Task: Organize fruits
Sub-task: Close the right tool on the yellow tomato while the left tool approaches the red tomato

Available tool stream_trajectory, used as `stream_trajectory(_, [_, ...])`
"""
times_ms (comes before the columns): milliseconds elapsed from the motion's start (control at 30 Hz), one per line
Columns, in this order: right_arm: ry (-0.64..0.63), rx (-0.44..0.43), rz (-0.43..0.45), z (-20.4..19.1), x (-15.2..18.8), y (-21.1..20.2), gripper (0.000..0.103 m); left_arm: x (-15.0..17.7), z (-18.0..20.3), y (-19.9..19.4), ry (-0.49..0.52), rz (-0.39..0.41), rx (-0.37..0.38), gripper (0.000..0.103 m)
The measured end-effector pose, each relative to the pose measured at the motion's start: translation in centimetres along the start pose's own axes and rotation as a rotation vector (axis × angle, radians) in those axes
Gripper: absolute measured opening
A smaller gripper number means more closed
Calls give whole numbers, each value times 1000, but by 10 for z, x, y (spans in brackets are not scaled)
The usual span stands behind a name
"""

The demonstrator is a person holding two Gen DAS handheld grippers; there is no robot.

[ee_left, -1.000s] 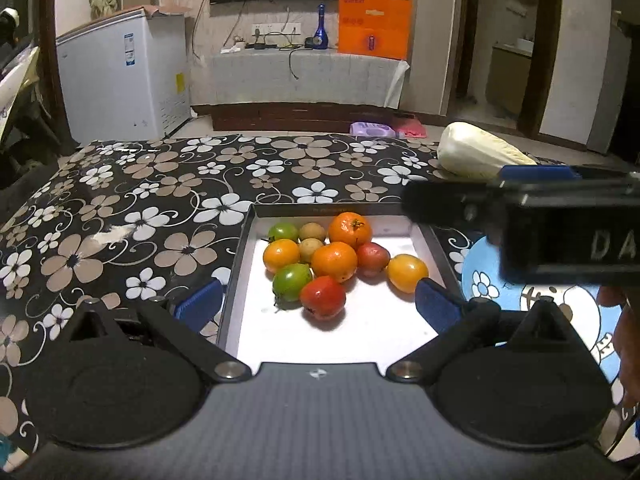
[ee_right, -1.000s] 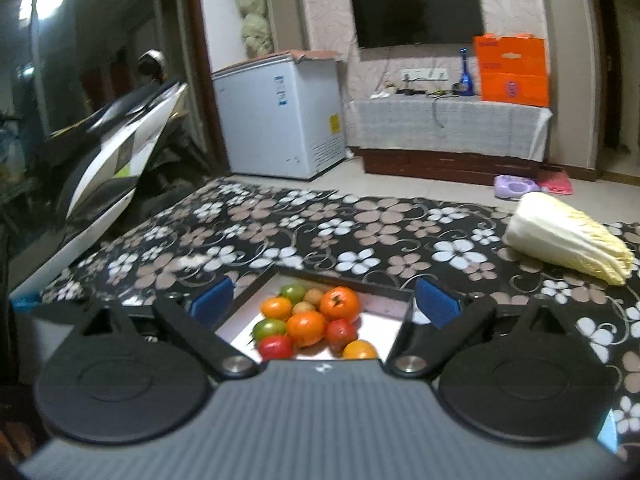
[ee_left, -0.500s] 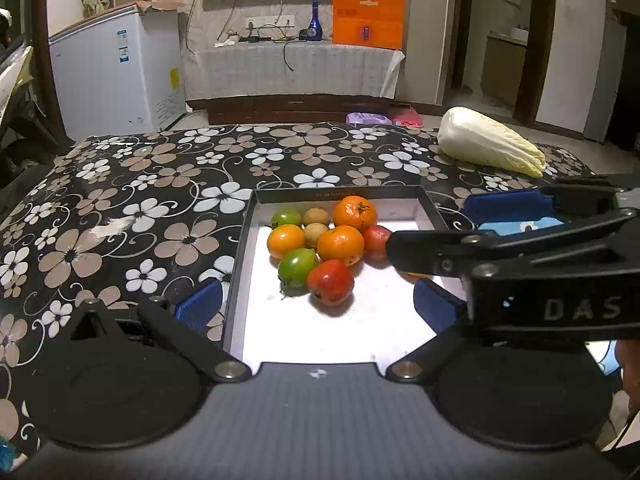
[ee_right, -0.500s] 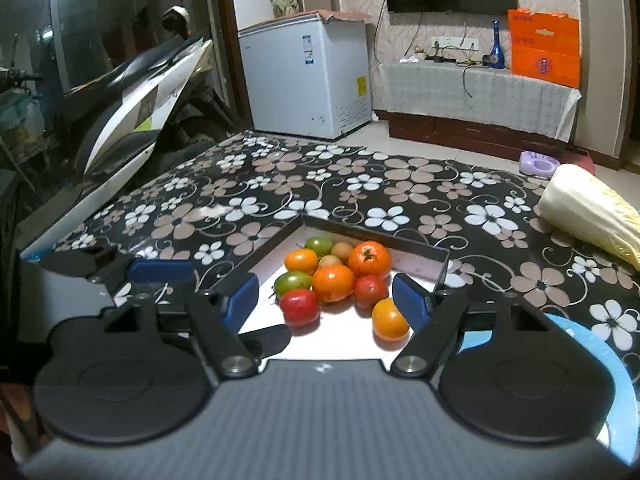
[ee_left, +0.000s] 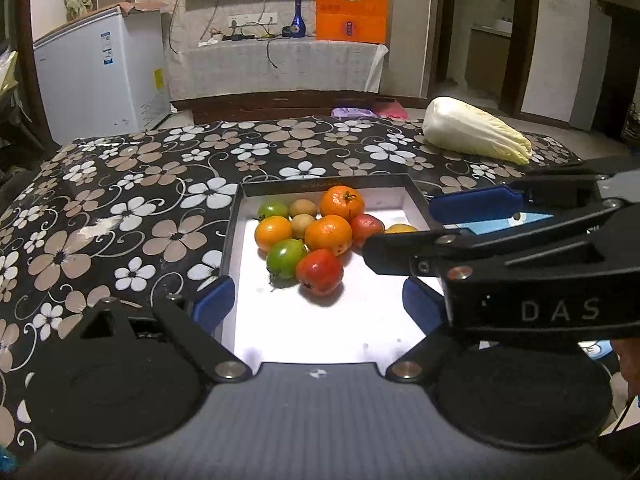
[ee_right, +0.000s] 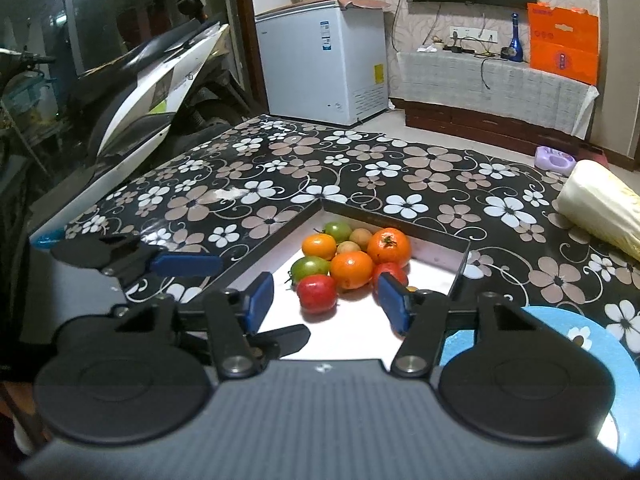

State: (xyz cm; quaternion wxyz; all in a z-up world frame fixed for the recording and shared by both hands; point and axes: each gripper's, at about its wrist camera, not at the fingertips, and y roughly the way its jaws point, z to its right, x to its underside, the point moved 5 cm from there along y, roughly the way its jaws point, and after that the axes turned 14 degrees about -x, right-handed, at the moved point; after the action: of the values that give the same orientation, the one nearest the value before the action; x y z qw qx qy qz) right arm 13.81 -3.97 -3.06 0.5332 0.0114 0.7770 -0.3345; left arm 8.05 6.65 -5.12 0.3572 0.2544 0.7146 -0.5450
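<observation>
fruits lie heaped in the black-rimmed tray [ee_right: 276, 240] mid-frame. the right gripper [ee_right: 326, 298] is closing, nothing pinched yet, near the red tomato [ee_right: 317, 293]; the left gripper [ee_left: 320, 300] narrows too, empty. centre one fruit before squeezing, gently

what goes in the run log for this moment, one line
left gripper: closing, empty | right gripper: closing over tray, nothing gripped | fruit pile: in tray | blue plate: no fruit seen
</observation>
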Motion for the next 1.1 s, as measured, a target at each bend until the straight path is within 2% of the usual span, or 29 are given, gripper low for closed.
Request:
stream_trajectory(167, [-4,4,-4,2,0,1,58,-1,0,-2,-1,9,16,92])
stream_trajectory(433, [-19,31,-22,5,0,2,53,0,-2,0,5,-5,25,80])
stream_trajectory(767, [-46,33,-54,3,2,6,53,7,-10,0,-5,-33,39,79])
stream_trajectory(1000, [-32,33,-121,6,7,18,53,16,-13,4,8,-77,41,79])
stream_trajectory(1100, [-36,25,-149,4,10,23,51,19,-11,2,33,-69,47,79])
